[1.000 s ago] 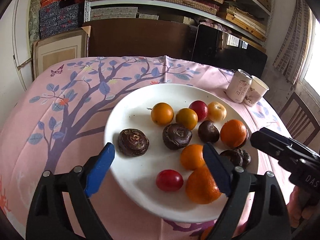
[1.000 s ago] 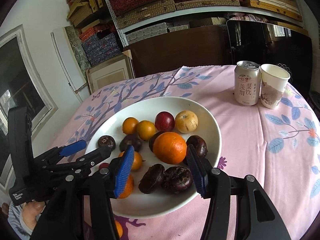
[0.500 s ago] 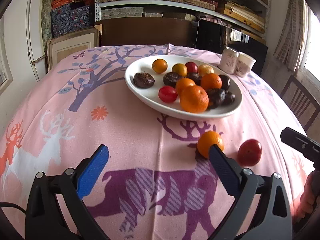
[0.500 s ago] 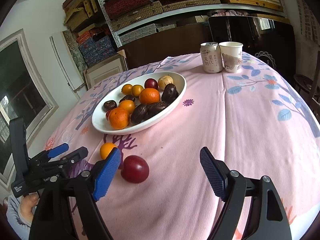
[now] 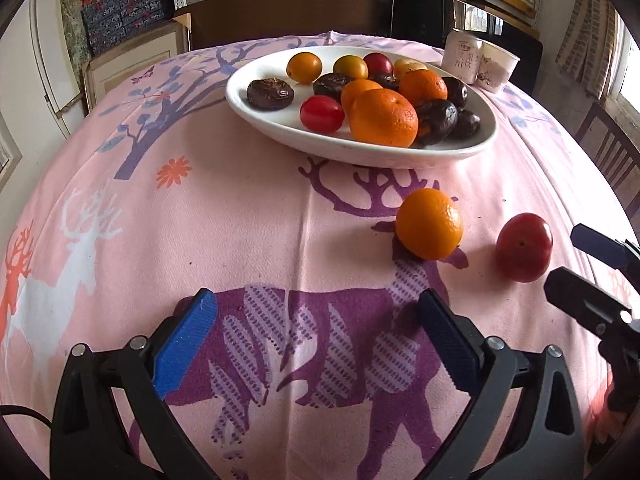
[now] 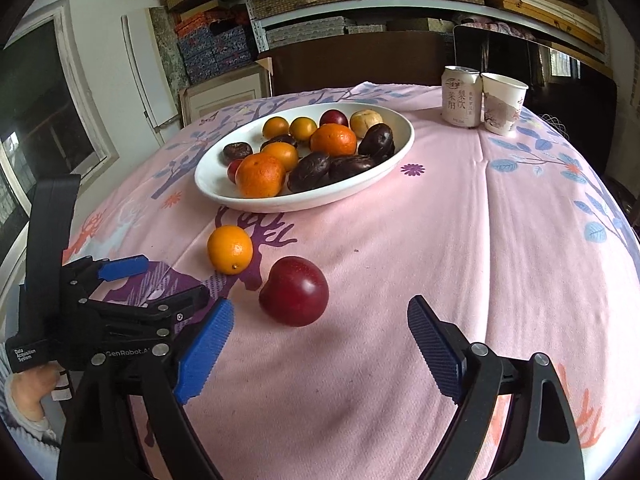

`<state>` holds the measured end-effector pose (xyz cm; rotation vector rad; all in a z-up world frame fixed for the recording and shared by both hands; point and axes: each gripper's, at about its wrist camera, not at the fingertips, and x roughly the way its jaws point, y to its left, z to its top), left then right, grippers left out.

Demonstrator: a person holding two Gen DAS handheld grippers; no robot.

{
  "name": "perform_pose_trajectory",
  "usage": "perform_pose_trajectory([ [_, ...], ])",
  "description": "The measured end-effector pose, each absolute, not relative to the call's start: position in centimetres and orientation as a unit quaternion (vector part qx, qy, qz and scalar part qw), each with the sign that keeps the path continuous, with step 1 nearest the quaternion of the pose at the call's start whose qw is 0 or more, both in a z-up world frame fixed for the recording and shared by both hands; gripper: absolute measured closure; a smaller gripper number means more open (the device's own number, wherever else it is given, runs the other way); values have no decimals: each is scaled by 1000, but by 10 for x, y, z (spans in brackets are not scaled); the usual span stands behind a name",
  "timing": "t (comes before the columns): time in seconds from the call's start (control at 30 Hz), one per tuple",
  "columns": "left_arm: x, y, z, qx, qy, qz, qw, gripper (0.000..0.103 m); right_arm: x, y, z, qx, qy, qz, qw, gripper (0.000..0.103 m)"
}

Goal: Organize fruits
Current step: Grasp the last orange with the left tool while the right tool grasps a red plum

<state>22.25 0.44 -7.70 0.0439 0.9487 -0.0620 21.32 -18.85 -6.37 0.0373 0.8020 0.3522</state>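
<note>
Left gripper (image 5: 316,334): jaws wide apart, nothing between them, low over the pink tablecloth (image 5: 240,232). Loose orange (image 5: 429,224) ahead, slightly right of its right finger; red plum (image 5: 524,247) further right. White plate (image 5: 280,124) of mixed fruit beyond.

Right gripper (image 6: 320,344): jaws apart, empty; plum just ahead between the fingertips, not touching.

Only the right view shows the can (image 6: 461,96) and paper cup (image 6: 502,102) clearly; in the left view they are partly hidden, probably touching.
</note>
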Motion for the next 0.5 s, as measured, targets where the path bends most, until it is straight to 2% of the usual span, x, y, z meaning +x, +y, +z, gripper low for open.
perform_pose_trajectory([
  [0.17, 223, 3, -78, 24, 458, -28, 888, 4, 230, -177, -72, 6, 411, 160, 898, 14],
  [0.23, 223, 3, -78, 24, 458, -28, 888, 4, 236, -181, -77, 12, 426, 144, 893, 17],
  [0.33, 223, 3, -78, 24, 458, -28, 888, 4, 235, -189, -75, 23, 416, 152, 896, 27],
  [0.4, 223, 3, -78, 24, 458, -28, 888, 4, 232, -187, -73, 20, 410, 164, 897, 37],
  [0.5, 223, 3, -78, 24, 458, -28, 888, 4, 233, -178, -77, 10, 421, 183, 888, 44],
])
